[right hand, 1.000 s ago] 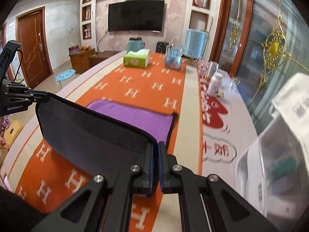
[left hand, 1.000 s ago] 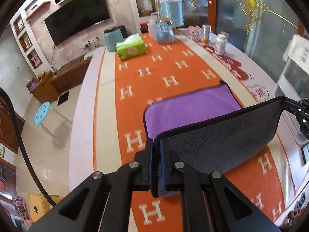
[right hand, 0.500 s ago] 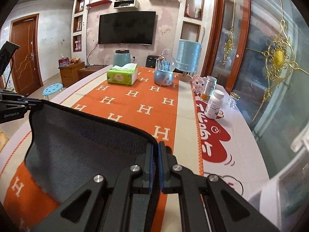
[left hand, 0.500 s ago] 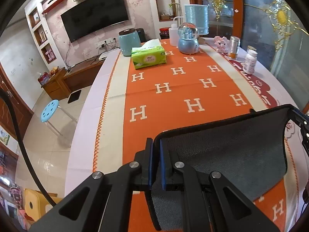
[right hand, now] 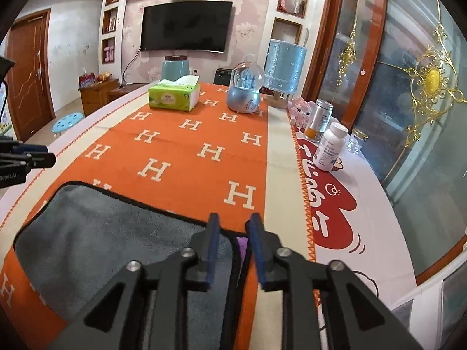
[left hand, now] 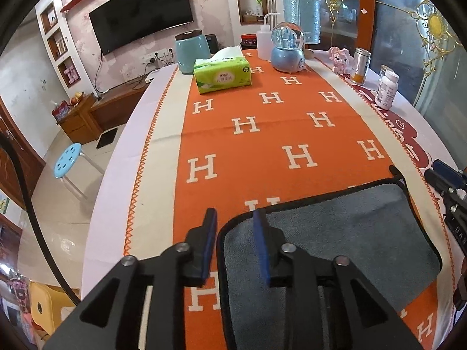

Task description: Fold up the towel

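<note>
A: Where is the towel (left hand: 344, 233)?
B: Flat on the orange H-patterned runner (left hand: 277, 134) at the near end of the surface (right hand: 379, 218), grey side up, a sliver of purple showing at its right corner.
A: And the tongs?
B: The left tongs (left hand: 235, 227) and the right tongs (right hand: 233, 230) both stand parted, holding nothing, over the towel's two corners.
A: Anything beyond?
B: A green tissue box (left hand: 223, 73), a snow globe (right hand: 244, 89) and a white pill bottle (right hand: 331, 147), all well apart from the towel.

Pink floral wall (right hand: 251, 40) carrying a dark television (right hand: 185, 27); pale tiled floor (left hand: 55, 204) with blue stool (left hand: 67, 160); wooden door (right hand: 27, 70).
</note>
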{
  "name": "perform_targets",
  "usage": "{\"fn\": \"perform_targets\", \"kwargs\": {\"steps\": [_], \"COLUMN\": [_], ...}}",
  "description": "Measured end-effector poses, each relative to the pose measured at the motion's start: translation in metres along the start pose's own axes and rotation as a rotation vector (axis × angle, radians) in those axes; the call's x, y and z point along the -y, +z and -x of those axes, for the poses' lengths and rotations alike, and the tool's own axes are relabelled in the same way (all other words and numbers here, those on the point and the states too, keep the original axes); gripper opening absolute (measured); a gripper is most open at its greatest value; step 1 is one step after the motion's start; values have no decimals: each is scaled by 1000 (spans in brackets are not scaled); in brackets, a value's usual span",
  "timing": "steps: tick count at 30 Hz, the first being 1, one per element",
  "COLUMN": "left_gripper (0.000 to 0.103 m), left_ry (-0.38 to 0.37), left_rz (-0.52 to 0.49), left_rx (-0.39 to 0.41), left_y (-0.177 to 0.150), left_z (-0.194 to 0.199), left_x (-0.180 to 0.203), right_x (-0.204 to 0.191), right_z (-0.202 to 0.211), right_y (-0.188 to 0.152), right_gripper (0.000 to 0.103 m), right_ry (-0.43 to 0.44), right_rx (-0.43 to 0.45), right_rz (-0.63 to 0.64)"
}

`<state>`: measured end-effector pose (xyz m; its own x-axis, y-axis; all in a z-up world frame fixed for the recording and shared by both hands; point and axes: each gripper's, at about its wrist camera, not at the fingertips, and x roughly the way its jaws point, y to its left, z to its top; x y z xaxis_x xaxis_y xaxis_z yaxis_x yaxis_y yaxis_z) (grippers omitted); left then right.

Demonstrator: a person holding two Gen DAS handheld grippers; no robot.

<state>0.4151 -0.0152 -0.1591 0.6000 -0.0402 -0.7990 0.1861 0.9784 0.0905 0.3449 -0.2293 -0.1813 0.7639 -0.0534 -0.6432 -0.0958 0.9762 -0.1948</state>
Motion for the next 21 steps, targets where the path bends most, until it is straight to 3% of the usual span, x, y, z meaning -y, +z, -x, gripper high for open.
{"fn": "perform_targets", "kwargs": {"steps": [3, 10, 12, 18, 21], "left_gripper": [34, 40, 50, 54, 66], "left_ry": [1, 1, 8, 12, 6], "left_rz": [3, -8, -1, 30, 40], "left_rx": [-9, -16, -12, -17, -24], "left_y": [-2, -9, -12, -32, -46], "left_z": [1, 19, 28, 58, 73], "left_x": [0, 1, -1, -10, -14], "right_x": [-3, -8, -9, -13, -15], "right_z": [1, 10, 17, 44, 59], "right_y": [-1, -5, -6, -14, -23], "right_gripper": [39, 55, 57, 58, 59], "right_ry": [14, 31, 32, 55, 67], "right_rx": [-5, -25, -27, -48, -69], "right_rz": [5, 0, -3, -1, -12]}}
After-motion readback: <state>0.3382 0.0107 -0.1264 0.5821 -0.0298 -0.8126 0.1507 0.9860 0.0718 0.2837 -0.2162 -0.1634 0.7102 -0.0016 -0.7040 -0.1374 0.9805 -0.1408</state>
